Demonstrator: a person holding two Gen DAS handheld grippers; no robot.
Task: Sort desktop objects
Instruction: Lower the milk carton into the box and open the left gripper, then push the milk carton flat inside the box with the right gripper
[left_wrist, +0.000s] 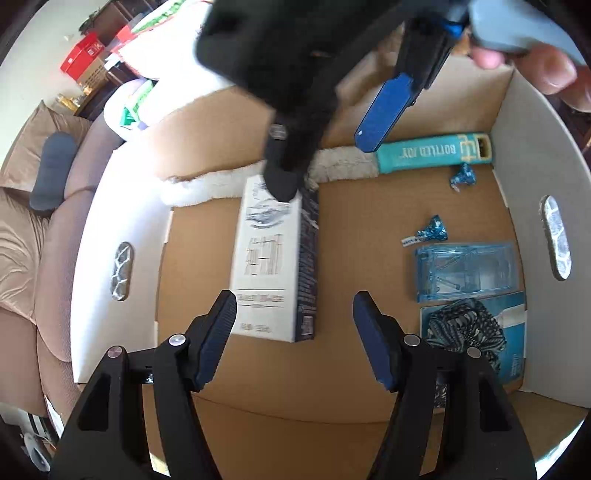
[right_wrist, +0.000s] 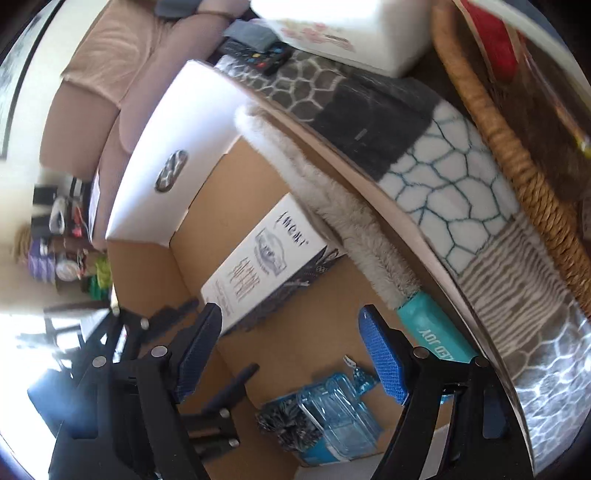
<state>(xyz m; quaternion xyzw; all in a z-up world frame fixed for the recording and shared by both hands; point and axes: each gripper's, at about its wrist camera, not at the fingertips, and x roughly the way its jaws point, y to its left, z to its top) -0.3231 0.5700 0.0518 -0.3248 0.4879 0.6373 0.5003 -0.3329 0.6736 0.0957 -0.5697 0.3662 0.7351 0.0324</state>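
Contents of the cardboard box (left_wrist: 546, 155), as they are lying now:

- White carton (left_wrist: 271, 258): lying flat on the box floor, left of centre, one short end touching the brush. In the left wrist view the right gripper (left_wrist: 325, 162) is hanging over that far end, one dark finger appearing to touch it, jaws apart and clamped on nothing.
- Fluffy brush with teal handle (left_wrist: 432, 151): lying along the far wall.
- Two blue foil sweets (left_wrist: 434, 230): sitting loose, apart from each other, between the brush handle and the clear case.
- Clear blue plastic case (left_wrist: 465, 271): resting by the right wall, just beside the blue packet.
- Blue packet with a black-and-white patterned item (left_wrist: 472, 332): lying in the near right corner.
- Left gripper (left_wrist: 295, 332): hovering over the near end of the carton, jaws standing apart, nothing between them.

Step in hand, as judged: the carton is looking placed, with both grippers standing open over it and no object gripped.

Handling advice: lifting each gripper straight up before swinging aside is keeping the fingers from dragging the carton or catching the brush. The far finger is warranting most care. The carton is appearing light and stiff, so a sideways nudge is likely sliding it. Further items are best going on the bare floor left of the carton.
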